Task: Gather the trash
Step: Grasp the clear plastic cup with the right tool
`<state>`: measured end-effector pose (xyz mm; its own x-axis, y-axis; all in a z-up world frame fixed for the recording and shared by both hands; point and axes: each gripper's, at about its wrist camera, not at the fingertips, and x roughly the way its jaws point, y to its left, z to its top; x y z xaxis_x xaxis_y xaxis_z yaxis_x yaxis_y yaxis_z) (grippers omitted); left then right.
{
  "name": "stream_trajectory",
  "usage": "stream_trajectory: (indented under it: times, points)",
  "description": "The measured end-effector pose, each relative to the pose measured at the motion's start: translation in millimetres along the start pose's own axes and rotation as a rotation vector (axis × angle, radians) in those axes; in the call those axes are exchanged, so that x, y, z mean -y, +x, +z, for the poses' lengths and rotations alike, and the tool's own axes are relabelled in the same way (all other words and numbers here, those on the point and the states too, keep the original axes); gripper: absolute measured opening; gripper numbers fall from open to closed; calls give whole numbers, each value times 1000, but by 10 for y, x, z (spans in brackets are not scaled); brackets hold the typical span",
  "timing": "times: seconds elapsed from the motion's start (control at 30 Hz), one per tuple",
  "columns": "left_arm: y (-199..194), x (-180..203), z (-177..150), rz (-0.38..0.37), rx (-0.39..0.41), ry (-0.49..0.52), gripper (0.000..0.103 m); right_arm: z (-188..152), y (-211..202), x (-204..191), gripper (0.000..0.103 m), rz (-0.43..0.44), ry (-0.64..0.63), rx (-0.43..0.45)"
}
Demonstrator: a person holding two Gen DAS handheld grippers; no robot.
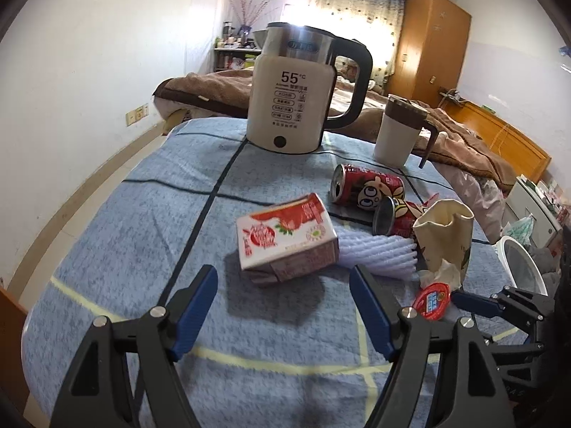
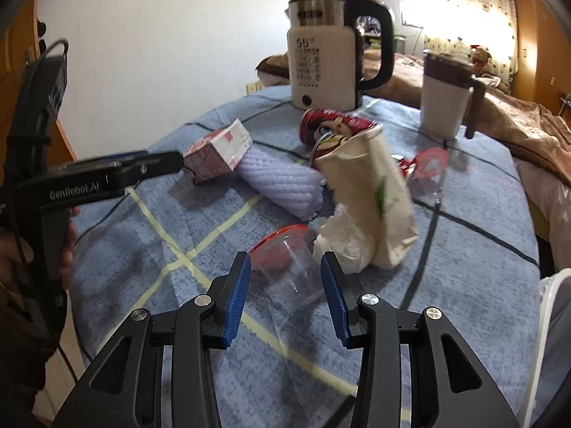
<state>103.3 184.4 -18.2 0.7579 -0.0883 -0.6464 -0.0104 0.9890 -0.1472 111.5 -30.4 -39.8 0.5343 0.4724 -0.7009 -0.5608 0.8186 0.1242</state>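
Red-and-white milk carton (image 1: 285, 237): lying on blue-towelled surface (image 1: 117, 235), just ahead of left hand-held gripper (image 1: 283, 287), jaws released, empty. Clear plastic cup, red lid (image 2: 289, 260): lying between spread fingers of right hand-held gripper (image 2: 285, 278), unclamped.

Our left gripper (image 1: 283, 308) has two matte black arms with triangular cut-outs, and a round silver screw head sits at each pivot. Each arm ends in a blue ribbed pad (image 1: 194, 315). Seen side-on from our right gripper's camera, its black body carries white "GenRobot.AI" lettering, with a small screw just ahead of the lettering and a thin black cable looping above the rear block. The hand (image 2: 66, 239) wrapped round its grip comes out of a dark sleeve (image 2: 21, 342). Our right gripper (image 2: 285, 299) is built the same: black arms, silver screws, blue ribbed pads (image 2: 235, 301).
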Motion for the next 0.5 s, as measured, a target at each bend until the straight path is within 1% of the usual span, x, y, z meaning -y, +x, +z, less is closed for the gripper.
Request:
stream_trajectory:
  times: [0.07,0.1,0.2,0.33,0.43,0.5]
  points:
    - [44,-32,45,-7,3,7,81,9,65,-28,42,3,-17,-20]
    - [70,-41,68,-10,0,10,81,16,103,-43,42,-12,-27,-32]
    - [124,-44,116,-22,0,53,81,13,148,-73,42,-30,-35,-52]
    - [264,-79,180,-33,-29,82,82,23,168,-41,42,-18,1,-54]
    - [334,-89,235,-46,-30,97,82,39,173,-25,42,0,31,-53]
    - [368,-77,260,-44,-34,103,83,41,187,-21,35,5,42,-54]
